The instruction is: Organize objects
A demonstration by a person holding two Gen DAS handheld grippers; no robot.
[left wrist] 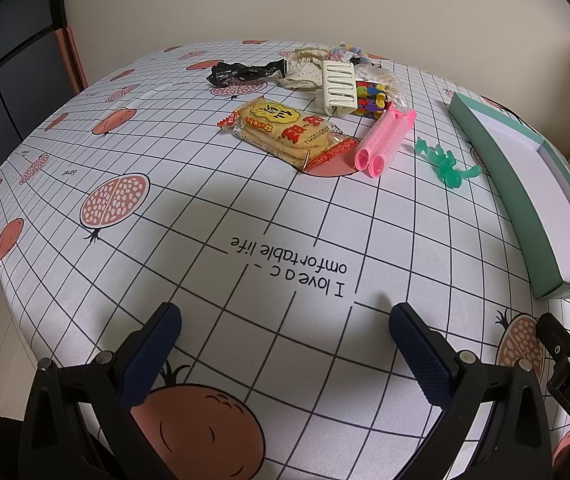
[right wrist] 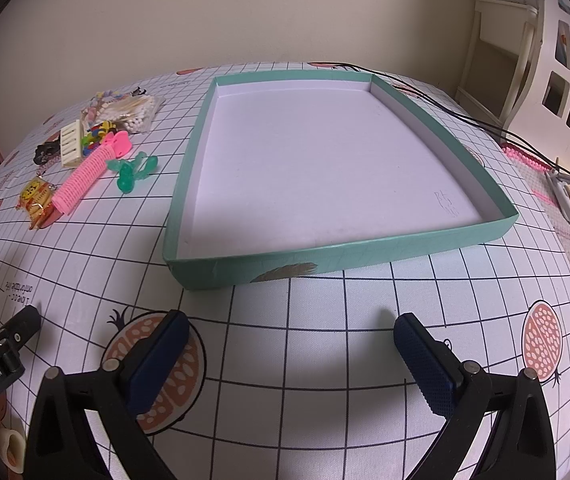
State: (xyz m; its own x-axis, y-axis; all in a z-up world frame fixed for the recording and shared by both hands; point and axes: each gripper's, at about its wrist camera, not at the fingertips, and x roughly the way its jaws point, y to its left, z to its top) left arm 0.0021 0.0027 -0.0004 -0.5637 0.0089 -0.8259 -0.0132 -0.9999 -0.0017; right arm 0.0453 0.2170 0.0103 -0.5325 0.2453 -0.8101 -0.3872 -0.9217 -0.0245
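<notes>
Both grippers hover low over the worktop [left wrist: 269, 200] w/ fingers spread wide, nothing between them. Left gripper [left wrist: 285, 344]: blue-padded fingers [left wrist: 153, 352] far apart, touching no item, above the printed text on the gridded cloth. Right gripper [right wrist: 291, 356]: fingers [right wrist: 425, 364] equally wide, empty, just short of the near wall of the teal tray [right wrist: 405, 248]. Tray sits on the right part of the worktop, white inside, nothing in it, long axis running away from the right camera. Items lie in a cluster left of the tray, apart from both grippers: biscuit pack [left wrist: 285, 132], long axis diagonal, near end toward the tray side; pink hair rollers [left wrist: 381, 140] just beside it, lying lengthwise toward the far edge, round ends facing the left camera; green plastic pieces [left wrist: 445, 164] between rollers and tray; white comb-like clip [left wrist: 339, 86] farther back, over coloured pegs [left wrist: 373, 96]; black wrapper [left wrist: 241, 72] at far left; bag of cotton swabs [right wrist: 137, 112] at the back.
</notes>
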